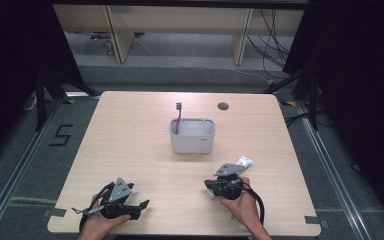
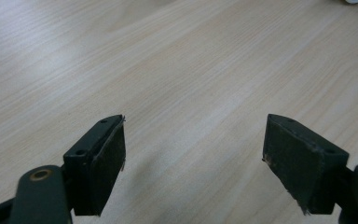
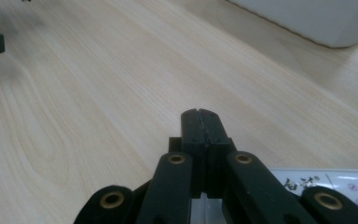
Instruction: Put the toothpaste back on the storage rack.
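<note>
The left gripper (image 1: 139, 206) hovers over the wooden surface (image 1: 130, 145), jaws wide apart and empty. The right gripper (image 1: 211, 186) has its jaws pressed together above a white toothpaste tube (image 1: 242, 161), which lies flat beneath it, long axis running diagonally toward the far right.

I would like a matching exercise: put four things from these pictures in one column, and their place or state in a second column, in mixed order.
Things:
1. left gripper
2. right gripper
3. toothbrush
4. toothpaste tube

Places or states:
A. lying on the table under a gripper
B. jaws wide apart above bare wood
C. standing in the grey holder
D. jaws pressed together

Pairs: 1-B, 2-D, 3-C, 4-A
</note>
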`<state>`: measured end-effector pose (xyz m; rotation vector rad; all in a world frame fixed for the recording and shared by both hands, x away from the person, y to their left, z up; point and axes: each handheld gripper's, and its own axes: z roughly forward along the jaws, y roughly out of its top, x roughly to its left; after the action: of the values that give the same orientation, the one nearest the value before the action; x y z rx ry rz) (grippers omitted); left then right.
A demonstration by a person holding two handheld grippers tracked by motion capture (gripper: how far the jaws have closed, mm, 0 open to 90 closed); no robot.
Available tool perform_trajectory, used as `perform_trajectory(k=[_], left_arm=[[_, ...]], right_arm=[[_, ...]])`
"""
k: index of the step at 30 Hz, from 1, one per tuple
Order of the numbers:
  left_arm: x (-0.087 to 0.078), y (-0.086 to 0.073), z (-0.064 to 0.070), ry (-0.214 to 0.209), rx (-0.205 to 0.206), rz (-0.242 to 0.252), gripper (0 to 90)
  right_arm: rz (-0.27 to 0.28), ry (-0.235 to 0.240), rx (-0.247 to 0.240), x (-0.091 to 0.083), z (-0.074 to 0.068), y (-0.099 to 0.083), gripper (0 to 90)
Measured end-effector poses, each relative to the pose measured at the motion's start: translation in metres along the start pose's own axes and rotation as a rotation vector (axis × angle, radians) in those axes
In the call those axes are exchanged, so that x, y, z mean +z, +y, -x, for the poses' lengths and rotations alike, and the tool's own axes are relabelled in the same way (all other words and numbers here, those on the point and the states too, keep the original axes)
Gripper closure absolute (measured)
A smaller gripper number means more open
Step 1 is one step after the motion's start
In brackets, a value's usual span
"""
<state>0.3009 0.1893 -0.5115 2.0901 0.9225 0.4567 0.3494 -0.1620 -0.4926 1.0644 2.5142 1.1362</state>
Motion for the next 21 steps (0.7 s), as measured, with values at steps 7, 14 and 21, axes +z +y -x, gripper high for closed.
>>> perform_trajectory(k=[7,14,21], left_arm=[[-0.001,0.0,0.001,-0.006,0.015,-0.006,20.8],[-0.002,0.0,0.001,-0.003,0.013,0.003,20.9],[-0.002,0.0,0.0,-0.002,0.024,-0.011,20.9]], right_arm=[[-0.018,0.007,-0.015,-0.001,-0.002,-0.005,90.0],[-0.04,0.012,-0.017,-0.006,-0.005,-0.011,90.0],[-0.046,0.014,-0.004,-0.018,0.001,-0.02,90.0]])
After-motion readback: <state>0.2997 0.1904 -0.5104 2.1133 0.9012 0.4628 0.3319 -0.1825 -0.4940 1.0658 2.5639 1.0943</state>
